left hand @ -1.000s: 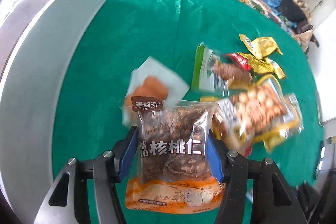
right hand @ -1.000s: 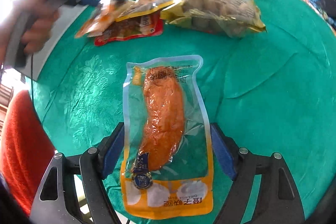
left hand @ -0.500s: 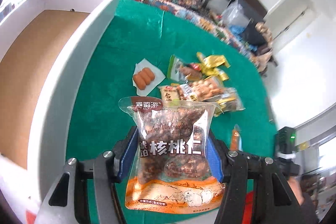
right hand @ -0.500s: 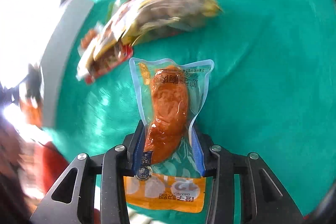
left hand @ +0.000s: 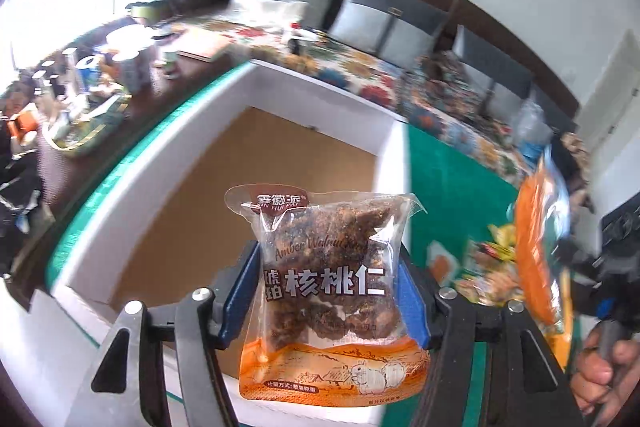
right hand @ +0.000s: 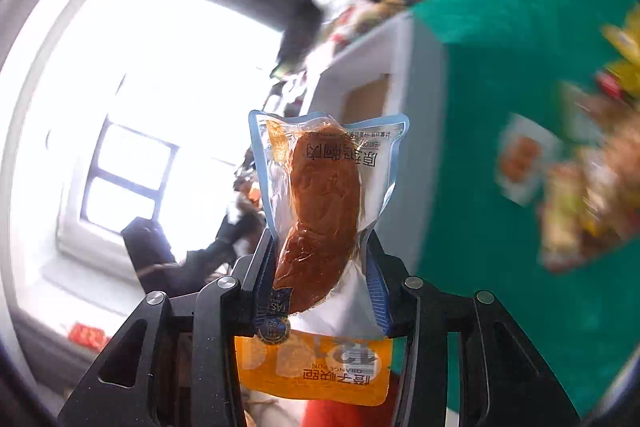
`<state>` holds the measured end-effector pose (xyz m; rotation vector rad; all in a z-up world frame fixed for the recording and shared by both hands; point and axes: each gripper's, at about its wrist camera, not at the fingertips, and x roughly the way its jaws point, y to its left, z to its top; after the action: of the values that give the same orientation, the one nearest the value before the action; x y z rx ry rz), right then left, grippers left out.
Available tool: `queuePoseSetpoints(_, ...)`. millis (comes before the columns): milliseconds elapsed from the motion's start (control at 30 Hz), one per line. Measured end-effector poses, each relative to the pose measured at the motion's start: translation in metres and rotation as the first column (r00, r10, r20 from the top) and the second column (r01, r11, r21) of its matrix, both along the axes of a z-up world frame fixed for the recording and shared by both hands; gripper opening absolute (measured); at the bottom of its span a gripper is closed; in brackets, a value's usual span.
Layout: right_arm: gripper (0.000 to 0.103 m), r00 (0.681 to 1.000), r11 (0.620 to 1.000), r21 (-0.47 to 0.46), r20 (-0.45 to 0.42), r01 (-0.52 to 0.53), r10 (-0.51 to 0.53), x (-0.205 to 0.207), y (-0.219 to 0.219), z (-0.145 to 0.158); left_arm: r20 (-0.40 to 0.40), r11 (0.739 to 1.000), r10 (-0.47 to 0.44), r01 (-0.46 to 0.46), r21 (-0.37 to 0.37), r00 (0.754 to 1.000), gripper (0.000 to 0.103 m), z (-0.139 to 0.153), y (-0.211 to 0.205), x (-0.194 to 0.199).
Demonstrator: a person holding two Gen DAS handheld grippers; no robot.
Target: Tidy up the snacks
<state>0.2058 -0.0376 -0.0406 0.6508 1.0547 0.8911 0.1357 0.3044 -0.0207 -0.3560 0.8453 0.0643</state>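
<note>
Both packets have left the green tablecloth (left hand: 452, 187) since a second ago and now hang in the air, and the white box (left hand: 168, 163) has come into plain sight. The left gripper (left hand: 326, 291) holds a clear bag of walnuts (left hand: 328, 267) upright between its blue pads, above the near wall of the box, whose brown cardboard floor lies open behind it; the jaws are easing apart with the bag between them, the pads touching its sides. The right gripper (right hand: 320, 259) clamps a clear pouch with an orange-brown bun (right hand: 320, 211) inside, its orange label end toward the camera, the jaws opening a little yet pressing the pouch.

In the left view that same pouch shows blurred at the right edge, with a person's hand (left hand: 600, 371) on the tool below it. The remaining snacks (left hand: 480, 267) lie in a heap on the cloth, right of the box, among them a white packet (right hand: 524, 155) apart from the rest. Behind the box runs a flowered cloth (left hand: 360, 75) and a cluttered side table (left hand: 92, 75); a bright window (right hand: 132, 163) fills the right gripper's outlook.
</note>
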Motion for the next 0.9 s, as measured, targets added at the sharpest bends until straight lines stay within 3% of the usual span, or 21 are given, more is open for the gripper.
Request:
queuePoseSetpoints(33, 0.055, 0.999, 1.0, -0.006, 0.036, -0.018, 0.018, 0.007, 0.025, 0.007, -0.009, 0.999, 0.029, -0.029, 0.026, 1.0, 0.077, -0.004, 0.008, 0.002)
queuePoseSetpoints(67, 0.071, 0.997, 0.999, -0.025, 0.065, -0.034, 0.036, 0.013, 0.044, 0.012, -0.018, 0.997, 0.059, -0.058, 0.051, 0.998, 0.08, -0.007, 0.017, 0.004)
queuePoseSetpoints(100, 0.075, 0.995, 0.997, -0.056, 0.091, -0.045, 0.05, 0.019, 0.06, 0.019, -0.019, 0.995, 0.08, -0.078, 0.069, 0.997, 0.081, -0.009, 0.022, 0.003)
queuePoseSetpoints(200, 0.075, 0.984, 0.994, -0.105, 0.173, -0.023, 0.041, 0.028, 0.076, 0.036, -0.003, 0.991, 0.103, -0.102, 0.09, 0.995, 0.083, -0.012, 0.029, -0.005)
queuePoseSetpoints(267, 0.075, 0.979, 0.994, -0.111, 0.203, 0.015, 0.008, 0.021, 0.054, 0.047, 0.023, 0.991, 0.085, -0.086, 0.101, 0.996, 0.084, -0.011, 0.02, -0.01)
queuePoseSetpoints(333, 0.075, 0.966, 0.987, -0.138, 0.257, 0.077, -0.039, 0.002, -0.004, 0.042, 0.038, 0.993, 0.043, -0.047, 0.107, 0.998, 0.084, -0.007, -0.004, -0.012)
queuePoseSetpoints(467, 0.076, 0.931, 0.937, -0.272, 0.345, 0.221, -0.119, -0.011, -0.088, 0.021, 0.067, 0.986, -0.154, 0.149, 0.074, 0.986, 0.085, 0.001, -0.092, -0.025)
queuePoseSetpoints(567, 0.076, 0.919, 0.864, -0.392, 0.354, 0.316, -0.176, -0.021, -0.151, -0.018, 0.067, 0.954, -0.295, 0.29, 0.075, 0.953, 0.094, 0.001, -0.168, -0.039)
queuePoseSetpoints(633, 0.076, 0.907, 0.769, -0.509, 0.359, 0.387, -0.219, -0.037, -0.201, -0.053, 0.047, 0.931, -0.362, 0.358, 0.068, 0.931, 0.101, -0.008, -0.21, -0.048)
queuePoseSetpoints(733, 0.076, 0.895, 0.614, -0.653, 0.37, 0.442, -0.251, -0.053, -0.252, -0.099, -0.02, 0.892, -0.447, 0.447, 0.074, 0.894, 0.101, -0.048, -0.275, -0.049)
queuePoseSetpoints(800, 0.076, 0.89, 0.558, -0.693, 0.366, 0.457, -0.274, -0.061, -0.274, -0.127, -0.089, 0.873, -0.462, 0.47, 0.128, 0.882, 0.101, -0.086, -0.306, -0.04)
queuePoseSetpoints(900, 0.076, 0.891, 0.494, -0.745, 0.326, 0.447, -0.315, -0.058, -0.297, -0.167, -0.173, 0.868, -0.417, 0.448, 0.216, 0.892, 0.1, -0.139, -0.324, -0.013)
